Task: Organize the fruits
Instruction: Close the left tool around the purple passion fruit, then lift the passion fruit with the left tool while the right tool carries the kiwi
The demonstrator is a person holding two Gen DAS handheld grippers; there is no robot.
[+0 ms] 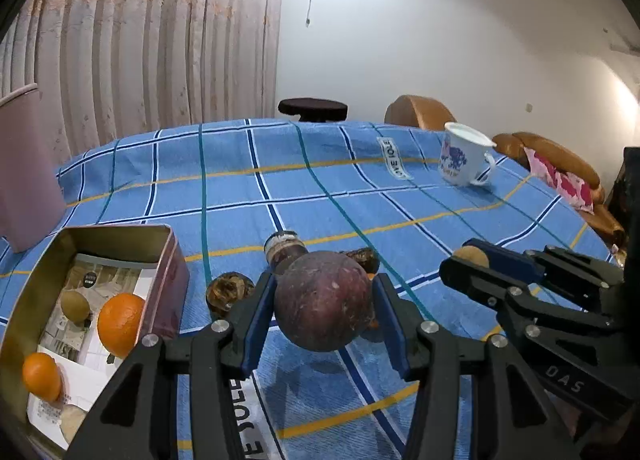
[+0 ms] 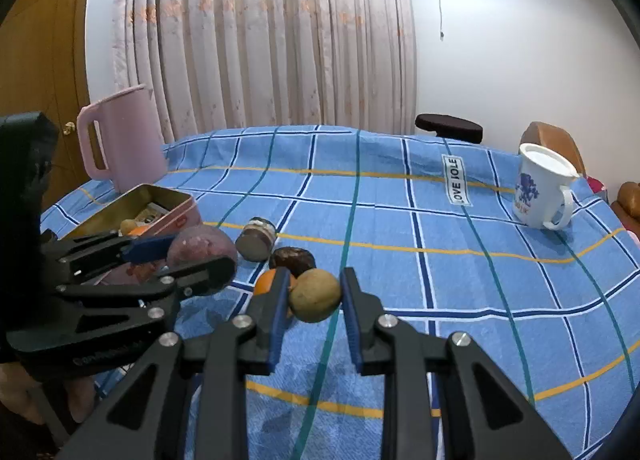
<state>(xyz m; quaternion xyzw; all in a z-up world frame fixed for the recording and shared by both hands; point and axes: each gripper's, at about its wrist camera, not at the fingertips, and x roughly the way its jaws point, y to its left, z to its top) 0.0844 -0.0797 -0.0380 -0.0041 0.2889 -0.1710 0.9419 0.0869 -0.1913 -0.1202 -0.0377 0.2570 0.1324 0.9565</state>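
My left gripper (image 1: 324, 300) is shut on a round dark purple fruit (image 1: 323, 300), held just above the blue checked cloth; it shows again in the right wrist view as the left gripper (image 2: 188, 256) with the purple fruit (image 2: 200, 250). My right gripper (image 2: 314, 294) is shut on a small brownish-green fruit (image 2: 315, 295); from the left wrist view that right gripper (image 1: 476, 260) shows the small fruit (image 1: 472, 256) at its tip. The open tin box (image 1: 120, 236) at the left holds two oranges (image 1: 120, 324) and pale fruits. An orange (image 2: 266, 282) lies behind my right fingers.
A small jar (image 1: 286, 250) lies on its side beside two dark wrinkled fruits (image 1: 228, 292). A white mug (image 2: 542, 190) stands at the far right and a pink jug (image 2: 120, 140) at the far left of the table (image 2: 400, 228). Chairs and a stool stand beyond.
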